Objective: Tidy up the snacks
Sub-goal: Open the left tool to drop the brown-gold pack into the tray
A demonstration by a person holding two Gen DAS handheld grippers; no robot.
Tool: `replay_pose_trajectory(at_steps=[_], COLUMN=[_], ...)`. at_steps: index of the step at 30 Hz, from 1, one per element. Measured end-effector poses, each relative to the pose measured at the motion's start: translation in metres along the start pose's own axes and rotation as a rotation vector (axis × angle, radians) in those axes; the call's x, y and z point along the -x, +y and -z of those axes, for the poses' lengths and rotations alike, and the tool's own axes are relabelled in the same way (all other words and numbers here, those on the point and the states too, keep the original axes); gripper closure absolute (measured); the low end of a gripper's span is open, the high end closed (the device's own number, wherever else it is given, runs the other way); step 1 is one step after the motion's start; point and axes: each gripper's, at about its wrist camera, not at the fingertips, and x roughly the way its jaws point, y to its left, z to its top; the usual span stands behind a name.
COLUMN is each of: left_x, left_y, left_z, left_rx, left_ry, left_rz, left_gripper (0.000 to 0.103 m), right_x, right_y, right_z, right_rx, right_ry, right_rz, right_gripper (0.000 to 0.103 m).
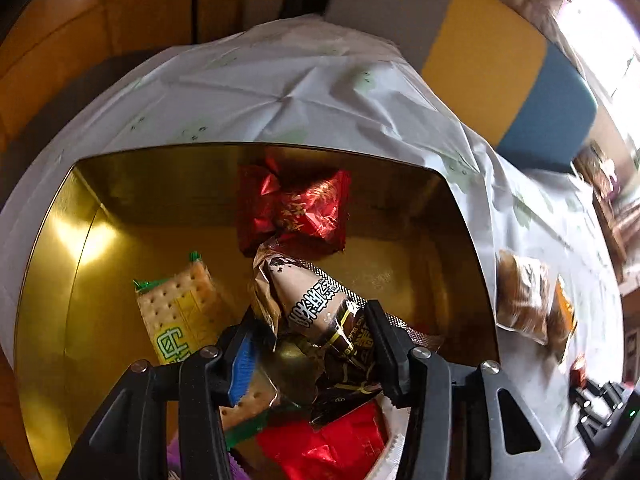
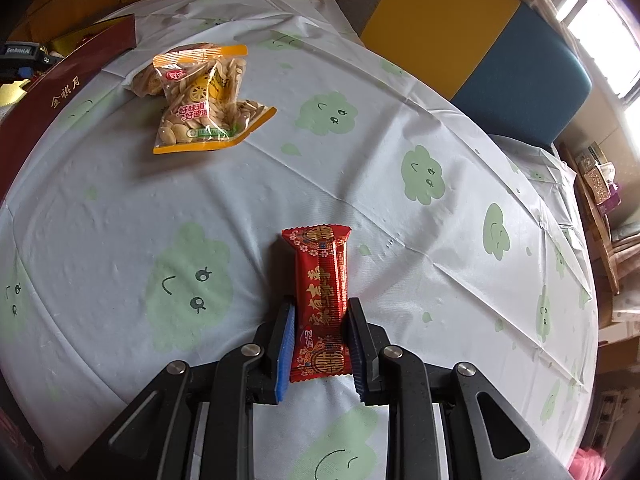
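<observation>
The left gripper (image 1: 310,344) is reaching forward and angling downward, its two black fingers pressing in from either side on a crinkled brown wrapper; the blue pad (image 1: 243,364) of one finger is showing. The right gripper (image 2: 320,340) is pointing forward, low and nearly level, its fingers sitting close against both long sides of a red wrapper.

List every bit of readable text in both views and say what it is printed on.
"金祺月": maroon gift box, left of the table.
"GenRobot.AI": dark device, far left.
"好味道": seed packets.
Red candy bar in the right claw: gold characters, too stylised to read.
Brown wrapper in the left claw: blurred, unreadable.
</observation>
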Motion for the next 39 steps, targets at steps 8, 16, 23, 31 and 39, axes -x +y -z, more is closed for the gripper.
replay_pose_trajectory(at_steps=[8,16,23,31,39], left_x=[0.018,0.052,0.082,0.103,0.112], left_y=[0.001,-0.005,-0.018,-0.031,-0.039], left_z=[0.007,0.013,0.041,0.072,0.097], left_rx=[0.02,0.013,-0.033,-0.065,-0.09], left_ry=[-0.043,-0.136,-0.196,-0.229,-0.232], left_rz=[0.005,-0.074,-0.101,-0.1,-0.09], left_gripper=[0.034,0.034,0.034,0.034,0.034], right_x=[0.001,0.001,0.001,0.002,0.005], right_y=[0.0,0.002,0.003,0.004,0.013], right_z=[0.0,0.001,0.003,0.003,0.006], right_rx=[0.0,0.015,0.027,0.04,0.069], right_ry=[-0.003,-0.009,-0.013,-0.016,-0.028], right_rz=[0.006,0.015,0.019,0.028,0.056], right_gripper=[0.077,0.077,0.077,0.077,0.077])
